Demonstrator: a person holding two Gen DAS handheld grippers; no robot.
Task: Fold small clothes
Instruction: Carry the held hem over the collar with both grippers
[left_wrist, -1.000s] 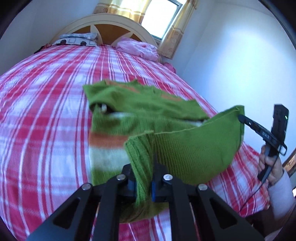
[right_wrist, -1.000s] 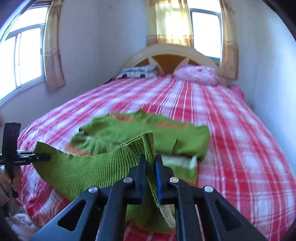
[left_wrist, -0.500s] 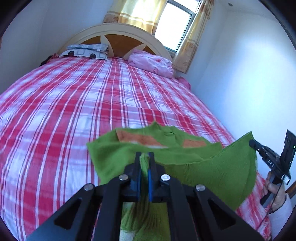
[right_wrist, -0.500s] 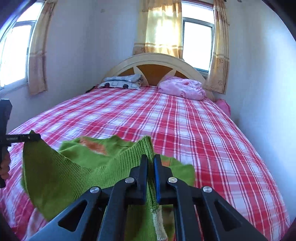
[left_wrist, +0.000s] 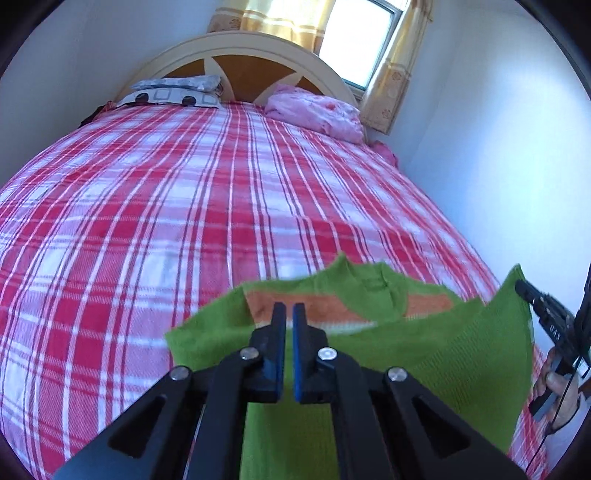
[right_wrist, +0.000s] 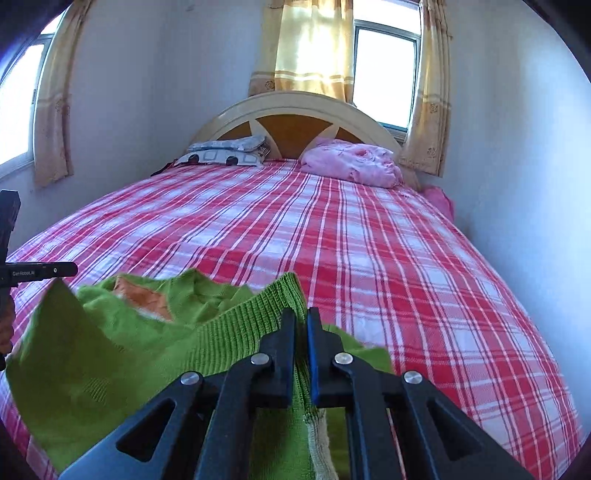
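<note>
A small green knit sweater (left_wrist: 424, 354) with orange and white stripes lies on the red plaid bed near its foot. Its ribbed bottom hem is lifted and carried over the upper part. My left gripper (left_wrist: 289, 314) is shut on one hem corner; the cloth hangs below its fingers. My right gripper (right_wrist: 301, 321) is shut on the other hem corner (right_wrist: 258, 317). In the left wrist view the right gripper (left_wrist: 532, 295) shows at the right edge, holding the cloth. In the right wrist view the left gripper (right_wrist: 70, 268) shows at the left edge.
The red plaid bed (left_wrist: 184, 206) stretches ahead to a curved wooden headboard (right_wrist: 295, 122). A patterned pillow (right_wrist: 225, 153) and a pink pillow (right_wrist: 354, 164) lie at the head. A white wall runs close along the bed's right side (left_wrist: 498, 147).
Both grippers have carried the sweater's hem forward toward the collar, so the lower half now lies over the upper half. The views have tipped up toward the headboard.
</note>
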